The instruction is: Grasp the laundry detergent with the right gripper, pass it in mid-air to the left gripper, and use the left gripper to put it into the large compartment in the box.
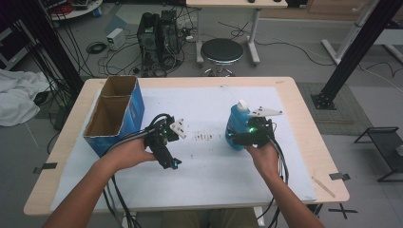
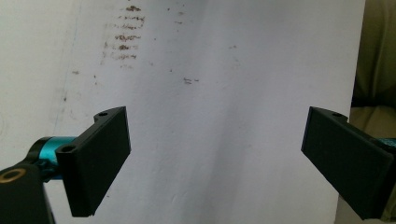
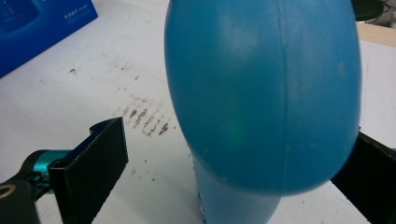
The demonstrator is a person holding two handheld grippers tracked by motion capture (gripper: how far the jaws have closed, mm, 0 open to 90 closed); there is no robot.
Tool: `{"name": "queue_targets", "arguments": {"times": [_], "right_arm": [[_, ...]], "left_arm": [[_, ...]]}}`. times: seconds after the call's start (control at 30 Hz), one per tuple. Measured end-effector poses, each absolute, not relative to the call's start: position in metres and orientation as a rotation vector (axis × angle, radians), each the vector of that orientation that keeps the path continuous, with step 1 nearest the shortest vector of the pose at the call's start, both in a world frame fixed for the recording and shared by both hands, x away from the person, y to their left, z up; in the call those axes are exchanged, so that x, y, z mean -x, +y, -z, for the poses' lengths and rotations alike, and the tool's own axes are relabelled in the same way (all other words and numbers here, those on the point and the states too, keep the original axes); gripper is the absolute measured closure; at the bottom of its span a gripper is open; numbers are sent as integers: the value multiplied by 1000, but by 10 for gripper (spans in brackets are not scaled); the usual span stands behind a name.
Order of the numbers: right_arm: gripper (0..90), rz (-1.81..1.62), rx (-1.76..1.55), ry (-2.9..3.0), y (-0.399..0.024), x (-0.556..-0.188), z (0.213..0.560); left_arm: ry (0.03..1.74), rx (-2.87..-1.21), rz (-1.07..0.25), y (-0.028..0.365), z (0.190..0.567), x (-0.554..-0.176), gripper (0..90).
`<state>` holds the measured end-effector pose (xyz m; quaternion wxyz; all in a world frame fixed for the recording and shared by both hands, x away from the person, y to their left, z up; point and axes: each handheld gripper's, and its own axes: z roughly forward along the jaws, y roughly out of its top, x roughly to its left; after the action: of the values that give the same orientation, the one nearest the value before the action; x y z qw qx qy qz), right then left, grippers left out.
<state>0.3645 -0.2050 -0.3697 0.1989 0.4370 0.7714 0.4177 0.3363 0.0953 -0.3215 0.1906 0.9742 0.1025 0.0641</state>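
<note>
A blue plastic bottle with a white cap stands upright on the white sheet, right of centre. My right gripper is open at its near side. In the right gripper view the bottle bulges between the two black jaws of that gripper; the left jaw stands clearly apart from it, and the right jaw is partly hidden behind it. My left gripper hovers left of centre over the bare sheet. In its own view the left gripper is open wide, nothing between the jaws.
A blue cardboard box with two open compartments stands at the table's left; its side shows in the right gripper view. Brown smudges mark the sheet between the grippers. A black stool and a computer tower stand behind the table.
</note>
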Motion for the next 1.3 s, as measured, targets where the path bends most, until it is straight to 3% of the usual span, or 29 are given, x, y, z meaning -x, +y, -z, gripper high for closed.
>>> {"name": "queue_targets", "arguments": {"times": [0.37, 0.47, 0.9, 1.0, 1.3], "right_arm": [[49, -1186, -1233, 2119, -203, -365, 380], [148, -1225, -1214, 2116, -204, -366, 383], [166, -1244, -1218, 2092, -205, -368, 386], [246, -1265, -1201, 2080, -206, -367, 385], [249, -1267, -1215, 2075, -207, -369, 387]], "left_arm": [[286, -2734, -186, 99, 323, -337, 81], [290, -2733, -182, 99, 323, -337, 81], [281, -2753, -184, 102, 323, -338, 81], [296, -2730, -187, 102, 324, -337, 81], [304, -2730, -184, 100, 325, -337, 81]]}}
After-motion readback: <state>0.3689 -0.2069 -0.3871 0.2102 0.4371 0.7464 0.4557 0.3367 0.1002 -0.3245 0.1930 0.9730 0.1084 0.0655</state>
